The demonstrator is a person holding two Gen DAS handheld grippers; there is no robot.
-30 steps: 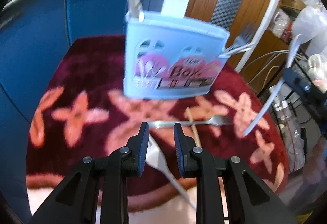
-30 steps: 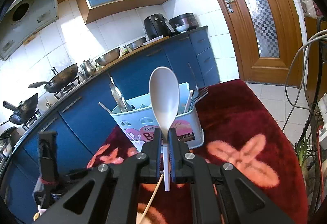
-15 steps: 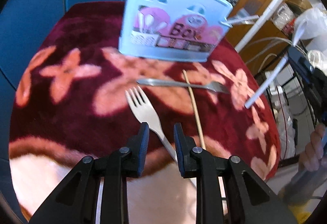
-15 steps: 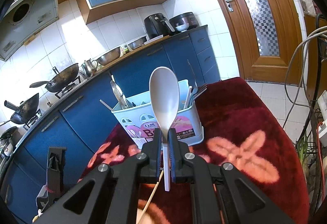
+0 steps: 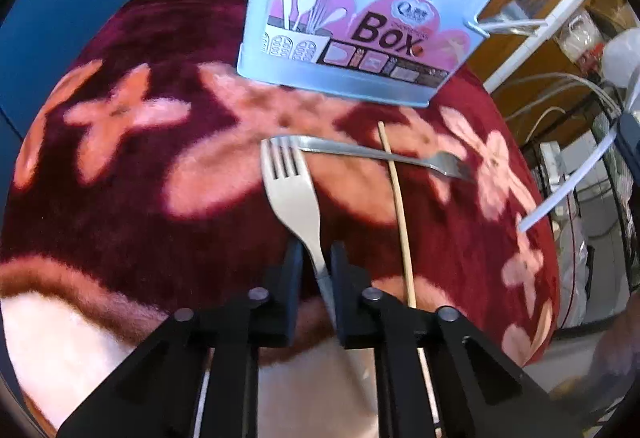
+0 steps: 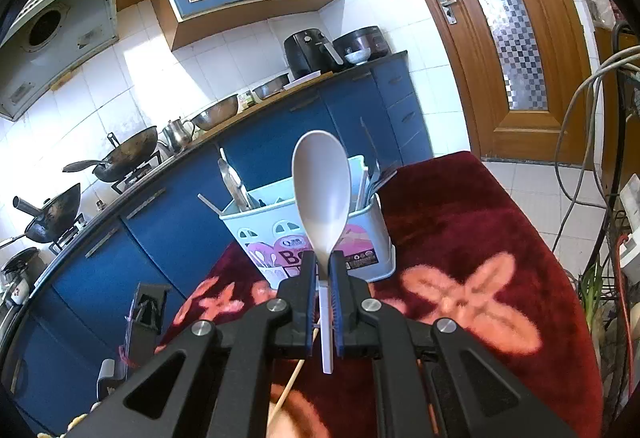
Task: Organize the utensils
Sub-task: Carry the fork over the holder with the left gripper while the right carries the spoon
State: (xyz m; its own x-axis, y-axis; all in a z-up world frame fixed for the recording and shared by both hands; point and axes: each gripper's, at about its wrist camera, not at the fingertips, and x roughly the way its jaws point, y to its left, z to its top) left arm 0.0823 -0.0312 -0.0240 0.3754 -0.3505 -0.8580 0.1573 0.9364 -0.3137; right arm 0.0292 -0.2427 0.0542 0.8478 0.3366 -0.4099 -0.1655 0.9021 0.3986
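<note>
Lowered toward the blanket, the left hand-held gripper [image 5: 315, 258] has just been closing on the pale fork's [image 5: 291, 194] neck, in front of the utensil box [image 5: 360, 18]. Light, stiff, slick plastic: grip mid-handle. Right hand-held gripper [image 6: 323, 270] clamps the white spoon [image 6: 321, 190] before the box.

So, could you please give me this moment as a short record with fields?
surface: dark red floral cloth
holder: pale blue utensil box, upright, some utensils inside
loose on cloth: beige fork, metal fork, wooden stick lying across the metal fork
left gripper: jaws just closing around the beige fork's handle
right gripper: shut on white spoon, bowl up
</note>
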